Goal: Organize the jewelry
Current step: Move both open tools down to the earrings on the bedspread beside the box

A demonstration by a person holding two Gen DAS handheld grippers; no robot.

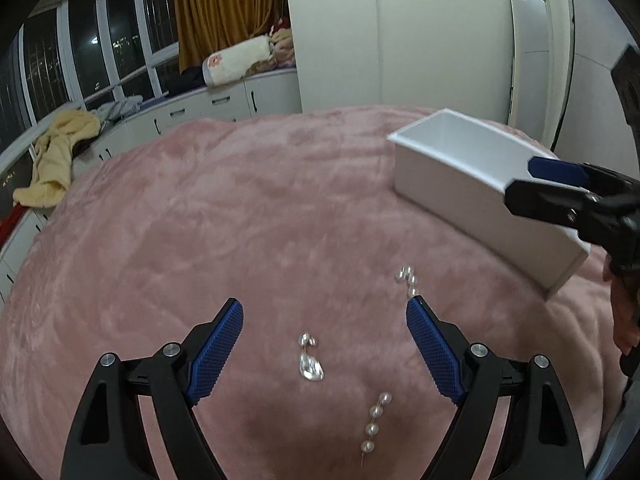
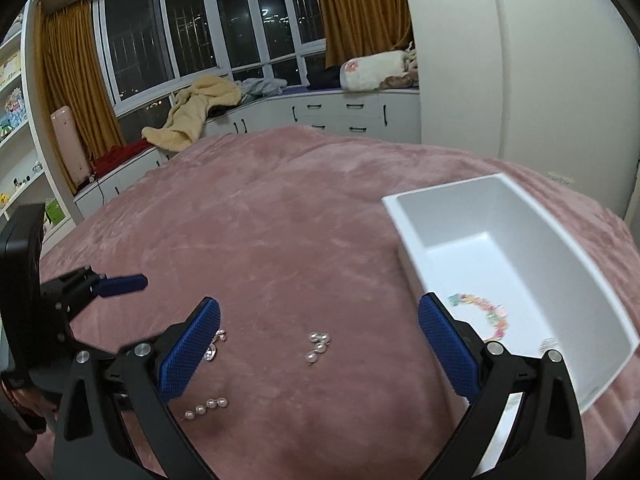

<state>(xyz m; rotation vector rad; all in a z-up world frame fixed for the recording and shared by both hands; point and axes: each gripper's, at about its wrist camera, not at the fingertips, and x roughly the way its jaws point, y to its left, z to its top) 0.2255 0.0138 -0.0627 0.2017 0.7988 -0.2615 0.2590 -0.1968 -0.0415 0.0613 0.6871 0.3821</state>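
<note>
Three pieces of jewelry lie on the pink blanket (image 1: 240,220). A crystal drop earring (image 1: 309,362) lies between my left gripper's (image 1: 325,312) open fingers; it also shows in the right wrist view (image 2: 212,350). A straight pearl earring (image 1: 374,420) lies nearer (image 2: 206,406). A curled pearl earring (image 1: 407,280) lies by the left gripper's right fingertip and between my right gripper's (image 2: 320,310) open fingers (image 2: 318,346). A white box (image 2: 404,232) at the right holds a colourful bead bracelet (image 2: 486,314) and a small shiny piece (image 2: 549,344). The right gripper (image 1: 532,180) hangs over the box (image 1: 460,184).
The blanket covers a bed. Behind it run white drawers (image 2: 340,114) under a window, with a yellow garment (image 2: 192,116) and a rolled blanket (image 2: 374,68) on top. A white wardrobe (image 1: 400,32) stands at the back right. Shelves (image 2: 16,120) stand at the left.
</note>
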